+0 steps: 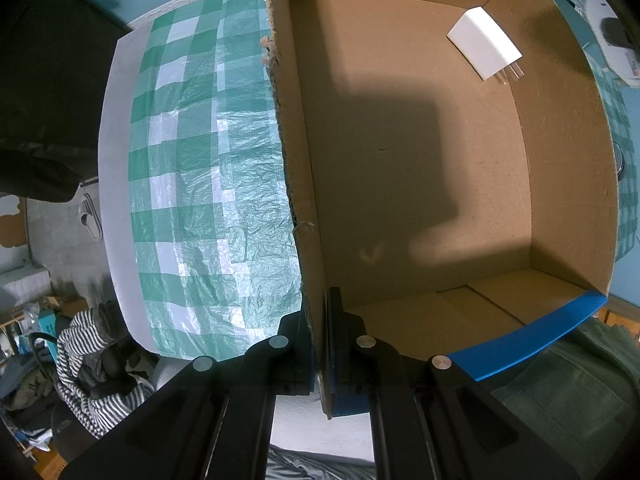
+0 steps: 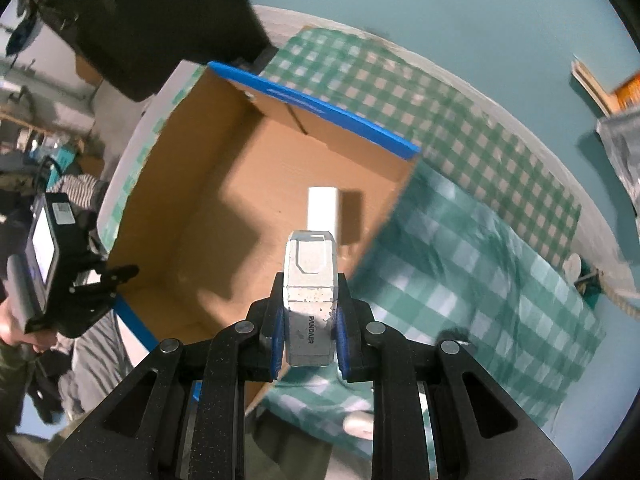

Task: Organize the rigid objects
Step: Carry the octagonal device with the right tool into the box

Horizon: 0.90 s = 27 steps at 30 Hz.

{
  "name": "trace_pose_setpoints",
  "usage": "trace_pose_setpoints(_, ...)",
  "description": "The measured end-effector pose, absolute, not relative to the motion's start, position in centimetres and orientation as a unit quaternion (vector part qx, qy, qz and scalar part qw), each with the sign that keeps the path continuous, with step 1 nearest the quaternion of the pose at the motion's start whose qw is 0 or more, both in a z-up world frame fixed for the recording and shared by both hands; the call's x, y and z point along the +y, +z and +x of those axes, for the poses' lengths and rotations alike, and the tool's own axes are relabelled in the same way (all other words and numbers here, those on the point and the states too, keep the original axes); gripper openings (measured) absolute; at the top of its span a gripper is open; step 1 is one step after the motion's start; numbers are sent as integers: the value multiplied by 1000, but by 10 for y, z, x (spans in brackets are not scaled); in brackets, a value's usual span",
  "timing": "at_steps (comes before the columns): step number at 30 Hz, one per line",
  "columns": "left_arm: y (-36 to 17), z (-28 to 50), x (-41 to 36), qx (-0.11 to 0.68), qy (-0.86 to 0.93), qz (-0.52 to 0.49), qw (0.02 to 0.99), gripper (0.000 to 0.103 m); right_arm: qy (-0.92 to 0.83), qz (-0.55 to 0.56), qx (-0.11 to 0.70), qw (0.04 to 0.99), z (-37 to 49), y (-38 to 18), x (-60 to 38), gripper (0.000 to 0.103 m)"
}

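The left gripper [image 1: 322, 344] is clamped shut on the cardboard box's [image 1: 400, 160] wall at lower centre. A white charger [image 1: 483, 42] is seen on the box floor, upper right. A grey gadget [image 2: 310, 280], mid-frame above the box, is pinched between the right gripper's [image 2: 309, 334] fingers [image 2: 278, 332].

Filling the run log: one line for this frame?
left gripper: clamps cardboard box wall | right gripper: holds grey PANDAER block | box: white charger inside
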<state>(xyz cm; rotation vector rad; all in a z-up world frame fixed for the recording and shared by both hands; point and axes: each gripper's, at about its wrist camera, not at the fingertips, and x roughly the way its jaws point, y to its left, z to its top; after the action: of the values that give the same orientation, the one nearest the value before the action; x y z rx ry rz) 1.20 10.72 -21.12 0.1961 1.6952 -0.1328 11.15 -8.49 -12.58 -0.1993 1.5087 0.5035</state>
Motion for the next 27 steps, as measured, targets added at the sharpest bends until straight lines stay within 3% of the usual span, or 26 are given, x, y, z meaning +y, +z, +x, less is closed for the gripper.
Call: trace_pose_setpoints(27,-212,10,105,749,-60,88,654,5,242,-191,704,639,99,-216,-28,19)
